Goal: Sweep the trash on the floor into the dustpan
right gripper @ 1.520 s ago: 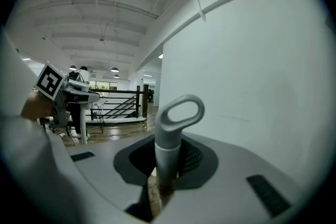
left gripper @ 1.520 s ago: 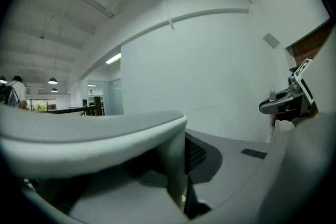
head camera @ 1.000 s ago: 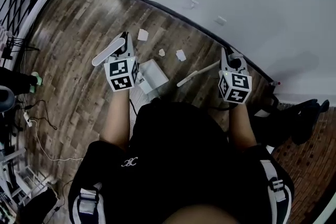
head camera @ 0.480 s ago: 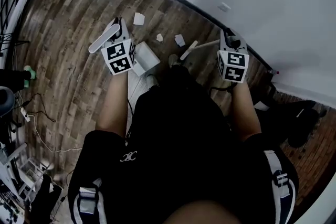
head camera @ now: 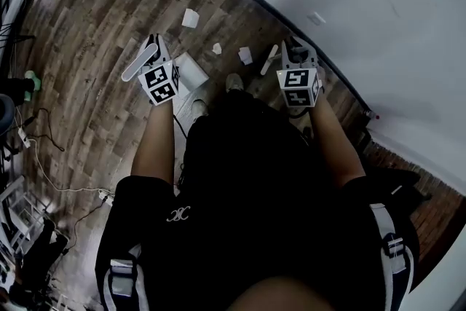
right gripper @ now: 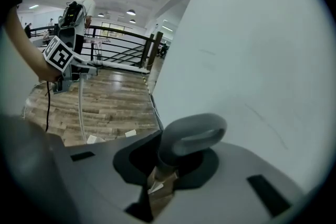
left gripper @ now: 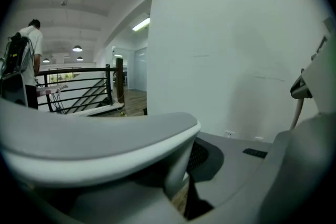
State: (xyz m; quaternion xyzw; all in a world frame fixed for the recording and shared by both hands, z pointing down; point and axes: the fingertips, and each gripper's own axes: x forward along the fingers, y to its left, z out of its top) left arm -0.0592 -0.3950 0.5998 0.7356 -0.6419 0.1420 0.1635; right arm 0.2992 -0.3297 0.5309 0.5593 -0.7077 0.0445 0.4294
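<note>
In the head view my left gripper (head camera: 155,54) is shut on the grey-white dustpan handle (head camera: 140,63). The white dustpan (head camera: 191,70) hangs just right of it, low over the wooden floor. The same handle (left gripper: 100,144) fills the left gripper view, clamped across the jaws. My right gripper (head camera: 295,53) is shut on the broom handle (head camera: 269,59); its grey loop end (right gripper: 193,135) sticks up between the jaws. Three white scraps of trash (head camera: 190,18) (head camera: 217,49) (head camera: 245,54) lie on the floor ahead of the dustpan. The broom's brush is hidden.
A white wall (head camera: 349,4) with a dark skirting runs close on the right. My shoes (head camera: 233,81) stand just behind the trash. Cables (head camera: 44,156) and gear lie at the far left. A black railing (right gripper: 115,47) and a person (right gripper: 79,10) are far off.
Both grippers and my body have moved forward, toward the scraps. The right gripper has swung left, closer to the left one, and the broom handle now stands steeper.
</note>
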